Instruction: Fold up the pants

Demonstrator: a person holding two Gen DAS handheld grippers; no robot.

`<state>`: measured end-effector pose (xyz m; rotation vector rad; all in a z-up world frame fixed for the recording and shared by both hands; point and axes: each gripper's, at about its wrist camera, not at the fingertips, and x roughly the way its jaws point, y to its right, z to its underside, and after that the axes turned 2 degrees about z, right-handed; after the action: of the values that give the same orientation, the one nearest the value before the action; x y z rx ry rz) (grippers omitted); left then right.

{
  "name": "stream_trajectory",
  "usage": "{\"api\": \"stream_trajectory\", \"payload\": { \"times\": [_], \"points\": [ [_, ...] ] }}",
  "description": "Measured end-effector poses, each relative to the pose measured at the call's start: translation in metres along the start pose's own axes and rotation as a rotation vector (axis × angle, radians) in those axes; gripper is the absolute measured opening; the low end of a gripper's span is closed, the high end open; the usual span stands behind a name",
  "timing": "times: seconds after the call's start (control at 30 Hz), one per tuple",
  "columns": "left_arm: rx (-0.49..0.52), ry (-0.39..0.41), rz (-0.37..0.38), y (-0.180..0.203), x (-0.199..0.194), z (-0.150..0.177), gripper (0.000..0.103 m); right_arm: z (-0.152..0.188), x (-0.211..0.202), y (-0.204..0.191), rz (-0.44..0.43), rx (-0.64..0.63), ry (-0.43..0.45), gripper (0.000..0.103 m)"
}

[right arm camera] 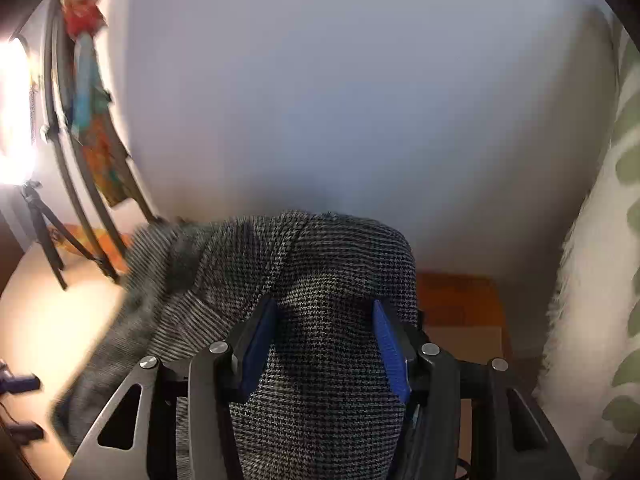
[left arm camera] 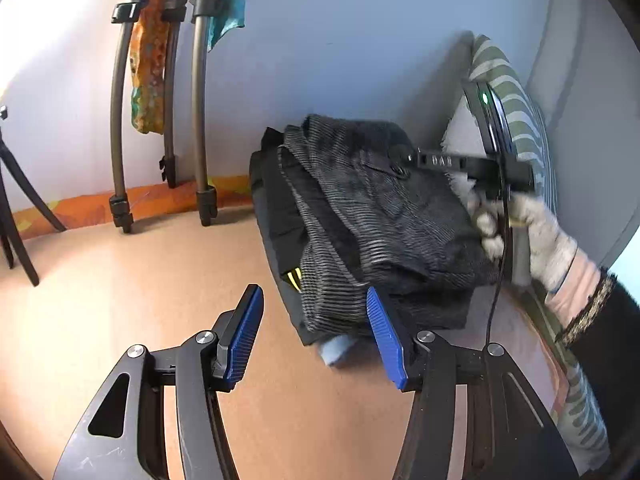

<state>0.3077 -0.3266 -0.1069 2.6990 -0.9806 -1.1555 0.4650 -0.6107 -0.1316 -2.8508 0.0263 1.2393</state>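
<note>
Right claw [right arm camera: 324, 344] brackets the houndstooth pants [right arm camera: 320, 280], clamping unclear; left claw [left arm camera: 316, 332] spread, empty, above the tabletop [left arm camera: 120, 300]. Best lay the fold squarely; align edges before letting go.

I see the pants [left arm camera: 360, 216] lying in a folded heap on the table [left arm camera: 120, 300], close to the wall [left arm camera: 360, 40] behind them. My left gripper [left arm camera: 316, 334] sits in front of the heap, one finger touching its near edge. My right gripper [left arm camera: 476, 164] reaches over the heap from the right, and in its own view the cloth [right arm camera: 320, 320] lies between its two fingers. A pillow [left arm camera: 520, 120] leans on the wall right of the heap. Stand legs [left arm camera: 160, 120] rise far left at the back, with cloths [left arm camera: 148, 80] hanging on them
</note>
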Motion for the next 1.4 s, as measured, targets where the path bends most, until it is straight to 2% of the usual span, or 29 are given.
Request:
{"api": "stream_trajectory", "payload": {
  "times": [0.17,0.23,0.3,0.33,0.43,0.57,0.63,0.73,0.8,0.93,1.07,1.13,1.27,1.33,1.4],
  "points": [
    [0.015,-0.010,0.001,0.007,0.009,-0.005,0.053,0.012,0.017,0.025,-0.045,0.107,0.024,0.064],
    [0.018,-0.014,-0.002,0.009,0.007,-0.006,0.053,0.015,0.021,0.035,-0.074,0.158,0.025,0.067],
    [0.023,-0.010,-0.007,0.012,0.000,-0.008,0.053,0.018,0.011,0.034,-0.064,0.169,0.043,0.068],
    [0.028,-0.005,-0.011,0.014,-0.005,-0.009,0.053,0.016,0.002,0.031,-0.053,0.168,0.052,0.067],
    [0.045,0.002,-0.015,0.019,-0.019,-0.012,0.053,0.012,-0.028,0.023,-0.027,0.181,0.070,0.056],
    [0.076,0.027,-0.038,0.027,-0.042,-0.012,0.053,0.016,-0.088,0.007,-0.060,0.183,0.132,0.057],
    [0.067,0.030,-0.032,0.028,-0.054,-0.011,0.053,0.020,-0.109,-0.003,-0.025,0.160,0.130,0.057],
    [0.069,0.042,-0.034,0.030,-0.073,-0.009,0.054,0.034,-0.147,-0.017,-0.003,0.109,0.124,0.059],
    [0.075,0.053,-0.036,0.032,-0.084,-0.007,0.058,0.045,-0.168,-0.029,0.006,0.094,0.127,0.060],
    [0.068,0.069,-0.044,0.031,-0.106,-0.004,0.059,0.064,-0.207,-0.045,-0.003,0.126,0.130,0.066],
    [0.090,0.074,-0.050,0.036,-0.133,0.002,0.060,0.088,-0.243,-0.062,0.027,0.158,0.157,0.071],
    [0.094,0.080,-0.045,0.039,-0.145,0.005,0.070,0.100,-0.258,-0.071,0.050,0.160,0.155,0.072],
    [0.107,0.108,-0.028,0.049,-0.177,0.020,0.074,0.127,-0.296,-0.094,0.060,0.174,0.161,0.079],
    [0.116,0.119,-0.025,0.054,-0.190,0.028,0.081,0.138,-0.313,-0.105,0.078,0.171,0.169,0.085],
    [0.127,0.122,-0.026,0.060,-0.201,0.035,0.081,0.150,-0.327,-0.116,0.111,0.163,0.179,0.086]
  ]
}}
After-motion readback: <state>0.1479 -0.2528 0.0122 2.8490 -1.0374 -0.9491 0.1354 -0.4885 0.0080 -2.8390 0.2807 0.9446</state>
